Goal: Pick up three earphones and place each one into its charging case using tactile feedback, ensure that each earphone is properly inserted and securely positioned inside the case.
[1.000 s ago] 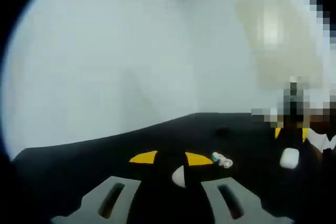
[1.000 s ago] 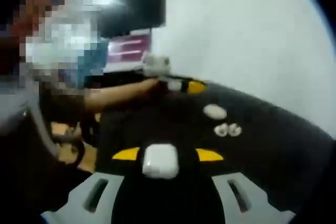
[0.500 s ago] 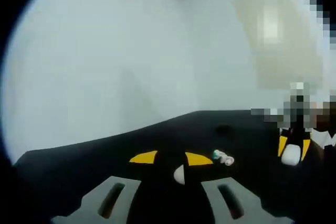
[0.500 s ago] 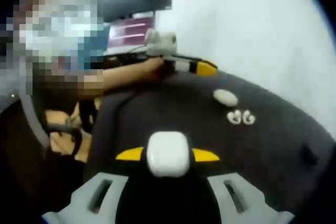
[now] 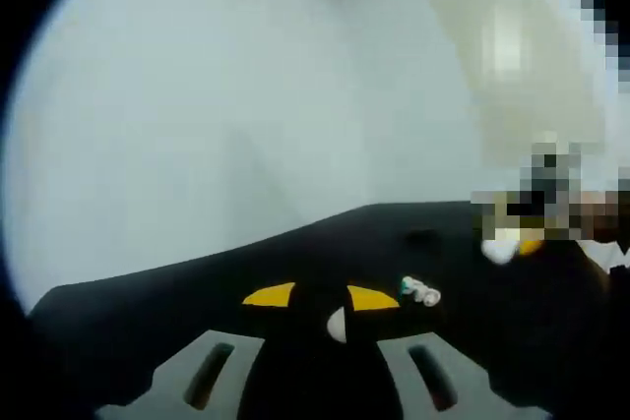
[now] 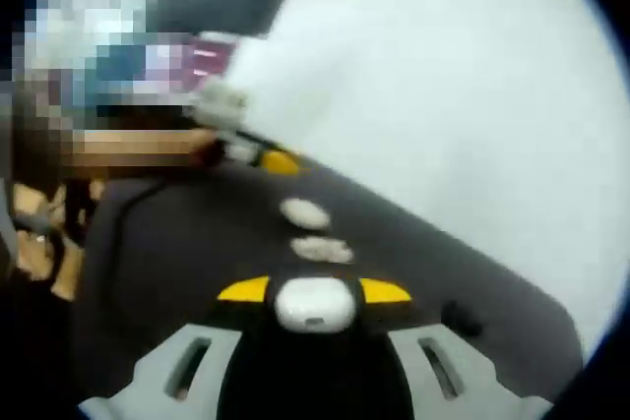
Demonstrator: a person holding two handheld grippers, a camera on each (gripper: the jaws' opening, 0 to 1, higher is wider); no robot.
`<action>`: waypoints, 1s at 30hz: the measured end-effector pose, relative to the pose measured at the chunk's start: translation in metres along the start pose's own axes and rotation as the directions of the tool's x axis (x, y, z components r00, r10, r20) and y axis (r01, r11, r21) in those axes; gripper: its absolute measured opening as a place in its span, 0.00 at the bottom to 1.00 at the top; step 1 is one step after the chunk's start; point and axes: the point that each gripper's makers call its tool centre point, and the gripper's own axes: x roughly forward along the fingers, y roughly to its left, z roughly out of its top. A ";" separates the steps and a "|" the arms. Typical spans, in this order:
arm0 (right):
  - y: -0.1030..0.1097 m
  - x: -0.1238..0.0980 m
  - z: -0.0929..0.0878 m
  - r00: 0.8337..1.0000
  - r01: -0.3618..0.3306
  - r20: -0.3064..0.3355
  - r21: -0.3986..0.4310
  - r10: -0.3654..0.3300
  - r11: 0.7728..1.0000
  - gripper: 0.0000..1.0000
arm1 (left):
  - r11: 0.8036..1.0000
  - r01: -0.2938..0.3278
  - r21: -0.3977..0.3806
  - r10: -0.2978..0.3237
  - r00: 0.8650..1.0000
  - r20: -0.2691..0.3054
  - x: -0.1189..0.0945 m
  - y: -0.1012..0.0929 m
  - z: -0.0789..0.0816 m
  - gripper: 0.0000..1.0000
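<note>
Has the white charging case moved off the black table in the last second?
Yes. In the left gripper view, the charging case, held in the right gripper, has risen from low on the black table toward its far edge, while the earphones stayed put.

A pale wall (image 5: 197, 115) rises behind the black table (image 5: 148, 322); a blurred, possibly lit screen (image 6: 202, 56) glows beyond.

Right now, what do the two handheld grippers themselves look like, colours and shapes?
Each gripper has two pale grey fingers with a dark slot down the middle of each, ending in yellow tips. The right gripper looks the same: grey slotted fingers, yellow tips. The left gripper also shows farther off, its tip yellow, with a bare forearm behind it.
</note>
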 end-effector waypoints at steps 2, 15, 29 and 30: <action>-0.032 -0.001 -0.015 0.994 0.097 -0.058 0.033 -0.095 0.995 0.33 | 1.000 0.000 0.001 0.000 1.000 -0.003 0.000 0.001 -0.001 0.16; -0.103 -0.004 -0.063 0.963 0.242 -0.166 0.201 -0.210 0.949 0.34 | 1.000 -0.005 0.004 0.005 1.000 -0.004 0.000 0.004 -0.001 0.16; -0.105 -0.013 -0.071 0.960 0.272 -0.157 0.331 -0.231 0.904 0.35 | 1.000 -0.003 0.004 0.003 1.000 -0.013 0.000 0.003 -0.004 0.16; -0.109 -0.016 -0.059 0.958 0.286 -0.111 0.332 -0.263 0.899 0.35 | 1.000 -0.004 0.004 0.004 1.000 -0.013 0.000 0.003 -0.004 0.16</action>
